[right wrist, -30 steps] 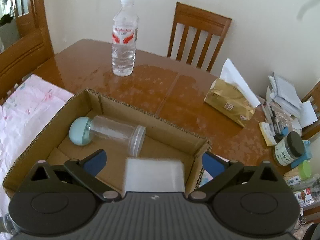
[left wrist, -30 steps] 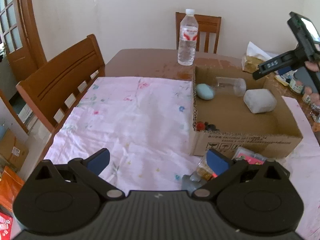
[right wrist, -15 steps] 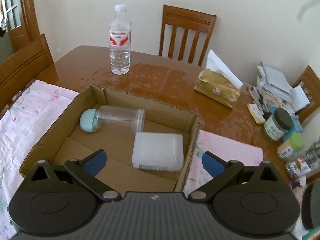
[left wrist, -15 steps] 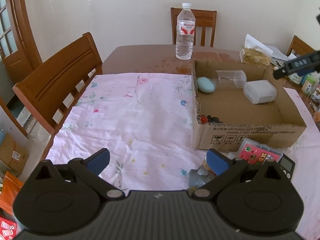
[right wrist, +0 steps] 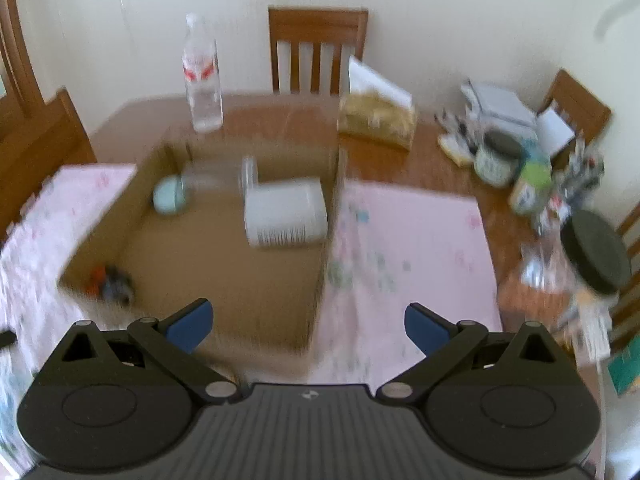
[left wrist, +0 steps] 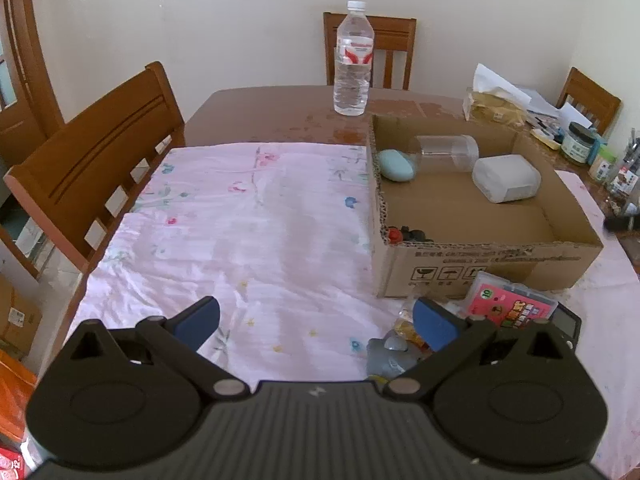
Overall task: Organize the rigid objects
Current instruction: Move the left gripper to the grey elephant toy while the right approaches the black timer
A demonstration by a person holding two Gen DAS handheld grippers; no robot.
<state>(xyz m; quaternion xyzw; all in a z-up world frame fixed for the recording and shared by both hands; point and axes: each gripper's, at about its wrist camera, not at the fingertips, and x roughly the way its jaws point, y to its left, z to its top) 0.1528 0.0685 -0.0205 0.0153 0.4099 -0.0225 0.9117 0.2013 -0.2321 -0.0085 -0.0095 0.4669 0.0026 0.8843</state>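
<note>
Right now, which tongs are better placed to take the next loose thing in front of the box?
Left. The left tongs are open just above the grey toy and pink card pack lying before the box. The right tongs are also open but hover over the box corner, their view blurred.

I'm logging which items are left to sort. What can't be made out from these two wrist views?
- Small dark and red items in the cardboard box: left view, mostly hidden by its near wall; blurred in the right view.
- Grey object and pink card box: partly covered by the left gripper.
- Jars by the right gripper: motion blur, labels unreadable.
</note>
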